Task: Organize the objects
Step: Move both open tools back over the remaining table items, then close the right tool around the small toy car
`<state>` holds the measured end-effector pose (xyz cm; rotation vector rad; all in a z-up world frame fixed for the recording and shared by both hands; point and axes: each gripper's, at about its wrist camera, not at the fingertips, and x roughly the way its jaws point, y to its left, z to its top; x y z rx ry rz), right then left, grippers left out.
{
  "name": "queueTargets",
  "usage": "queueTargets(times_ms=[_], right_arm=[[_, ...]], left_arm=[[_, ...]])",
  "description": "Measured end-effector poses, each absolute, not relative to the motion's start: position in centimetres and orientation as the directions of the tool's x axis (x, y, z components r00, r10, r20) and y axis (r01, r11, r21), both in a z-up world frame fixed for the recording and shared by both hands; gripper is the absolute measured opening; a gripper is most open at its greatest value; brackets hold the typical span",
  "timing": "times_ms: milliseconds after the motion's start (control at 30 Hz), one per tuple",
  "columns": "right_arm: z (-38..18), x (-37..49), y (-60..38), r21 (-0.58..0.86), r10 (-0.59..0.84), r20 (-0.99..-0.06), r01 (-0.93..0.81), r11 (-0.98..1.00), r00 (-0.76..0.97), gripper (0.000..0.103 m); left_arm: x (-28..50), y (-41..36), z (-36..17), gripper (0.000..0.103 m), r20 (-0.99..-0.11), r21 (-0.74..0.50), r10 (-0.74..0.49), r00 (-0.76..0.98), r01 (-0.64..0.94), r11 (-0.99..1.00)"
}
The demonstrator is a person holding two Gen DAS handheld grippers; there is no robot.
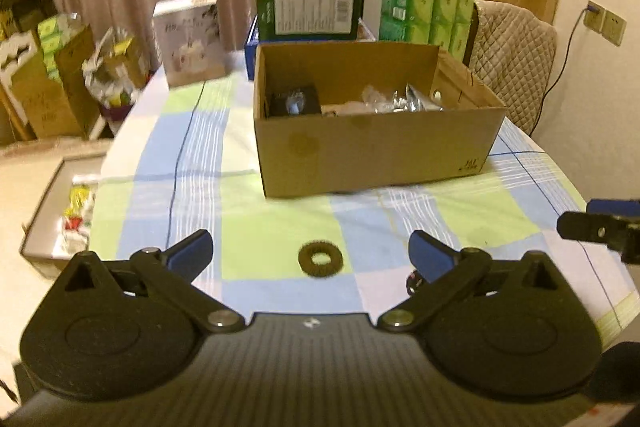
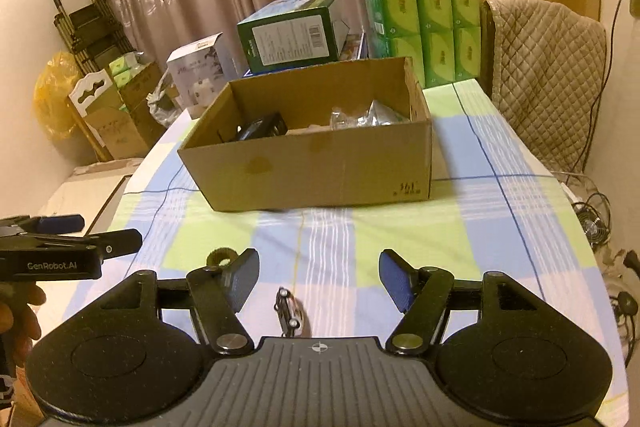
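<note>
Both my jaws stand open and empty over the checked table, with small things lying loose in front of the cardboard box.

My left gripper (image 1: pixel 311 251) has its jaws spread as wide as they go, and the dark bristly rubber ring (image 1: pixel 319 258) lies flat on the green-and-blue checked tablecloth (image 1: pixel 192 163) between their tips, touched by neither. My right gripper (image 2: pixel 318 277) holds its jaws partly open around nothing; the small silver toy car (image 2: pixel 289 310) sits on the cloth between them, close to my body and clear of both pads. Farther off stands the open brown cardboard box (image 2: pixel 320 167), with a black object and crinkled clear wrappers inside. Behind it sit a dark green carton (image 1: pixel 308 7) and stacked bright green tissue packs (image 1: pixel 428 3).
</note>
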<state>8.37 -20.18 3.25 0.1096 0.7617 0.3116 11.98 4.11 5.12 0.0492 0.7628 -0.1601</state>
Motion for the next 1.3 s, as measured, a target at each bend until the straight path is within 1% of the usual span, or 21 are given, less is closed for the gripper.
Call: queueTargets(times_ms=[200,367,533,1067,1167,1300], right_arm=[[0.7,7.8,-19.7,0.225,0.324,-0.684,-0.233,0.946,0.654,0.063],[-1.1,7.9,-19.3,0.231,0.326,-0.707,-0.231,0.945,0.628,0.063],[-2.2,8.3,-19.0,0.229,0.323,-0.720,-0.228,0.946,0.615,0.063],[-4.7,9.6,-17.9,0.223,0.335,-0.743,-0.258,0.940,0.579,0.063],[-5.1,10.2,-17.5,0.216,0.336,-0.746,-0.269,0.939,0.574,0.062],[-5.9,10.8,-16.8,0.206,0.339,-0.754,-0.288,0.935,0.563,0.053]], left_arm=[[11.7,4.7,2.7,0.102,-0.717,-0.024,-0.121,0.687,0.149,0.988],[11.7,4.8,1.1,0.102,-0.714,0.024,-0.095,0.693,0.160,0.987],[12.0,5.0,-0.2,0.102,-0.728,0.032,-0.092,0.680,0.167,0.985],[13.0,5.3,-2.4,0.102,-0.759,0.027,-0.081,0.646,0.155,0.988],[13.3,5.5,-2.9,0.102,-0.762,0.022,-0.081,0.643,0.150,0.988],[13.9,5.6,-3.4,0.102,-0.765,0.025,-0.070,0.640,0.138,0.990]])
